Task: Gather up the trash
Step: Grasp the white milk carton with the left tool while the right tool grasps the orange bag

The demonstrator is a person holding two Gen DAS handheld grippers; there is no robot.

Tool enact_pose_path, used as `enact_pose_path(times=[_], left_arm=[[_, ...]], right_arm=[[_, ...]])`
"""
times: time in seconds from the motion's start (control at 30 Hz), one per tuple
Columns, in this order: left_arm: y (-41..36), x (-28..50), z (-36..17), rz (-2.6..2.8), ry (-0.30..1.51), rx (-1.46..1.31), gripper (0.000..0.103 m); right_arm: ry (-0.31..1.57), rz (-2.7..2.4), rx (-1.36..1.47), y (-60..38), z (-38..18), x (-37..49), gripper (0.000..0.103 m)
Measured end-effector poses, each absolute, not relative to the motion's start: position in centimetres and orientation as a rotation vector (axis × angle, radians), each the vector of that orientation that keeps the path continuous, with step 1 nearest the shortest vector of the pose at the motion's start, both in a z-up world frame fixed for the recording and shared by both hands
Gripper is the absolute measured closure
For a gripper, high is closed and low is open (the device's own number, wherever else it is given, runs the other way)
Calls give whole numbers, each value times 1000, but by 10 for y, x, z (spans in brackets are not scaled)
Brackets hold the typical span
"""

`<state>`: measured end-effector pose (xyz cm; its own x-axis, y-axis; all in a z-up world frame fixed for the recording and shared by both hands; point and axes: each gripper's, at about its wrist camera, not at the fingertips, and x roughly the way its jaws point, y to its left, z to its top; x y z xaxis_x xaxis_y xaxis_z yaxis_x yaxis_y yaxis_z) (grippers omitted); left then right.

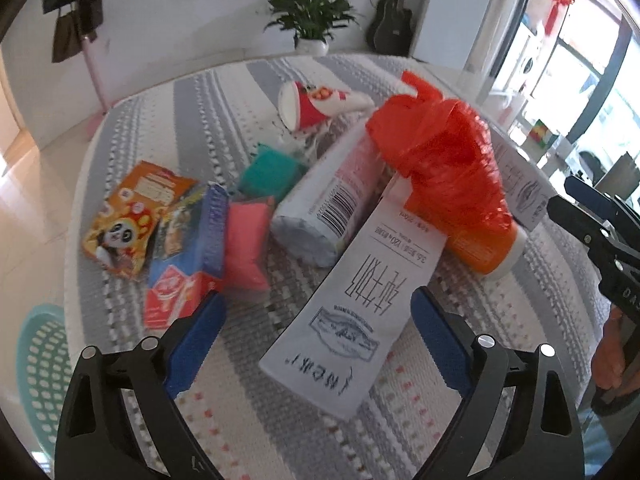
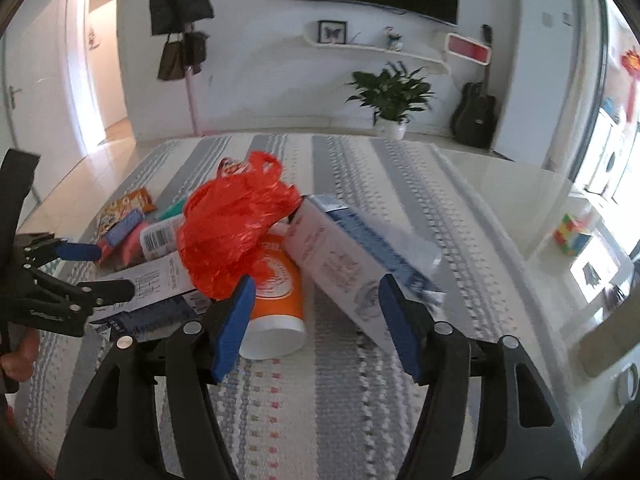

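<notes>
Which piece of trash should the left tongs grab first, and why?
Probably ease the left tongs forward and close on the white milk carton. They are open, the carton's near end already lies between their tips, and it rests on top of the pile.

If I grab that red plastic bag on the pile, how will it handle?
The red plastic bag is crumpled thin film, so it will probably squash flat between the fingers and feel very light. It is draped over the orange cup, which lies on its side and may roll once the bag lifts. The right claw is open and close to both.
</notes>
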<state>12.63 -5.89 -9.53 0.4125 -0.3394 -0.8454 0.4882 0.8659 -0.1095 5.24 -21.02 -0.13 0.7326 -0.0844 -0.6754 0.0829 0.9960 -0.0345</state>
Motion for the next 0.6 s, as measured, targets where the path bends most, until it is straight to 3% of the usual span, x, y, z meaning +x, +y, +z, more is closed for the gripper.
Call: enact_pose_path(times=[0.07,0.17,0.37,0.6], left_arm=[[-65,129,-98,-530,1041,183,13],[-73,133,-101,-541,1048,203,13],[-77,136,-105,-561,1097,141,22],[-82,122,-109,-563,1102,240,21]], right_arm=[[744,-67,20,-210,0,58,41],[710,-45,46,-205,11,67,29],[725,-12,33,-185,20,99,28],[805,-3,45,-172,2,125,28]])
